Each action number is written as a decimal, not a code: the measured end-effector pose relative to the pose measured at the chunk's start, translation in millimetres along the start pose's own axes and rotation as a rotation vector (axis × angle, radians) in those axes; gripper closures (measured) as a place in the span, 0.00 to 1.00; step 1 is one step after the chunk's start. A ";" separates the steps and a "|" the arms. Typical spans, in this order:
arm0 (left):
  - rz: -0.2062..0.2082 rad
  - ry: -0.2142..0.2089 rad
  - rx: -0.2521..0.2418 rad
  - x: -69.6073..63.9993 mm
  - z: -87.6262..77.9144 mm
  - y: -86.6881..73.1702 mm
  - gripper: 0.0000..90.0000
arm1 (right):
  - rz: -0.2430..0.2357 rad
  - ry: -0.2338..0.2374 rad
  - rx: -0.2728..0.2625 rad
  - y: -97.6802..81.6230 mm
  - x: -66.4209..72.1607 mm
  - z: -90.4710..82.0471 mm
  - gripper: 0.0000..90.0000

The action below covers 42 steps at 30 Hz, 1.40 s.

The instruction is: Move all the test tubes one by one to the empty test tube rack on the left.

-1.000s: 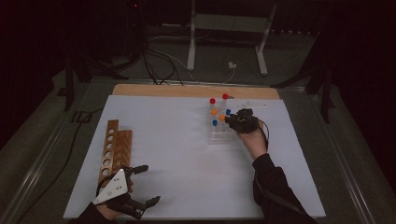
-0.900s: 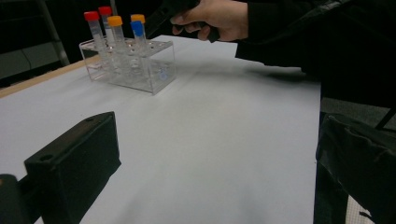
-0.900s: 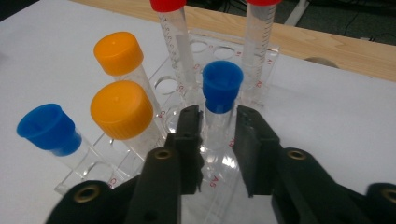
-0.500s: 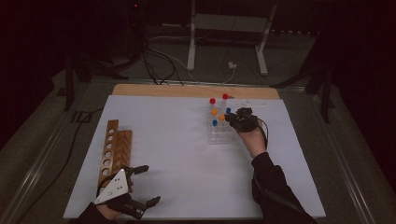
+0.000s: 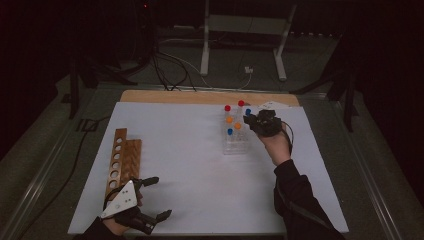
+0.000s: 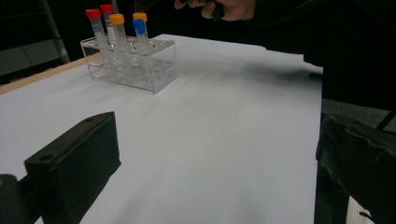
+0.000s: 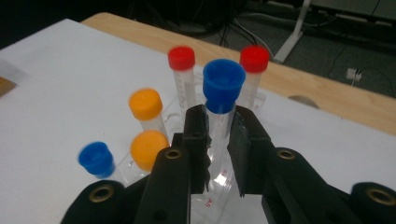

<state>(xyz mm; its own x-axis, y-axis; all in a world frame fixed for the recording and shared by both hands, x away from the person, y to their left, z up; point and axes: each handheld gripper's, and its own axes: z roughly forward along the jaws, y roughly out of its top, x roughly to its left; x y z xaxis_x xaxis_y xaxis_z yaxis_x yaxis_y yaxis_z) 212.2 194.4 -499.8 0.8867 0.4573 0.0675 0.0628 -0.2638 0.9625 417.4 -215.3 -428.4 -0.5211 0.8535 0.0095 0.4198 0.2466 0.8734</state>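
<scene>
We note the right gripper clamped on a blue-capped tube above the clear rack; the left gripper rests open.

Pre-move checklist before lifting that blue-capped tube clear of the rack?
1. Right claw shut on the blue-capped clear plastic tube, just under the cap: ok.
2. Tube upright in the grip: ok.
3. Tube bottom clear of the clear plastic rack: cannot tell.
4. Neighbouring red-capped tubes and orange-capped tubes standing in the rack: ok.
5. Left claw open, apart from the rack, beside the wooden rack with round holes: ok.
</scene>
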 end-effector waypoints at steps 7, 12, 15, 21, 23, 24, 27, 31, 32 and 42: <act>-0.004 0.001 0.021 0.0 1.4 0.1 0.00 | -0.034 -0.003 -0.024 16.7 1.8 -23.5 0.86; -0.008 0.013 0.042 -1.0 3.2 1.4 0.00 | -0.057 0.001 -0.028 18.3 6.0 -36.9 0.86; -0.004 0.014 0.046 -1.9 3.7 2.2 0.00 | -0.062 0.015 -0.025 14.5 10.5 -42.7 0.85; -0.029 -0.010 0.044 -2.5 6.2 4.5 0.00 | -0.075 0.041 -0.014 2.6 17.7 -53.2 0.85; -0.035 -0.024 0.048 -3.2 9.5 7.9 0.00 | -0.069 0.049 -0.008 -3.1 19.4 -56.2 0.86; -0.032 -0.022 0.047 -3.8 10.8 9.7 0.00 | -0.071 0.051 -0.001 -6.0 20.5 -57.8 0.85; -0.040 -0.037 0.031 -4.2 14.7 16.5 0.01 | -0.077 0.062 0.008 -13.5 24.6 -63.8 0.86; -0.055 -0.052 0.039 -5.6 20.0 25.2 0.01 | -0.094 0.091 0.015 -22.2 34.4 -71.6 0.86; -0.053 -0.054 0.050 -6.6 22.0 28.6 0.01 | -0.103 0.096 0.020 -24.5 37.5 -72.7 0.86; -0.056 -0.096 0.050 -6.5 39.6 63.3 0.01 | -0.147 0.186 0.049 -47.2 69.7 -74.6 0.86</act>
<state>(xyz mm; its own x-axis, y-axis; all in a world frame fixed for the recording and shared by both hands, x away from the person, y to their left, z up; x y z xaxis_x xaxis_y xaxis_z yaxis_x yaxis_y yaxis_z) 228.6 141.0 -449.7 0.9209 0.3895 -0.0137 0.1341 -0.2836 0.9495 305.8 -201.7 -432.7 -0.7050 0.7089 -0.0223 0.3631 0.3877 0.8472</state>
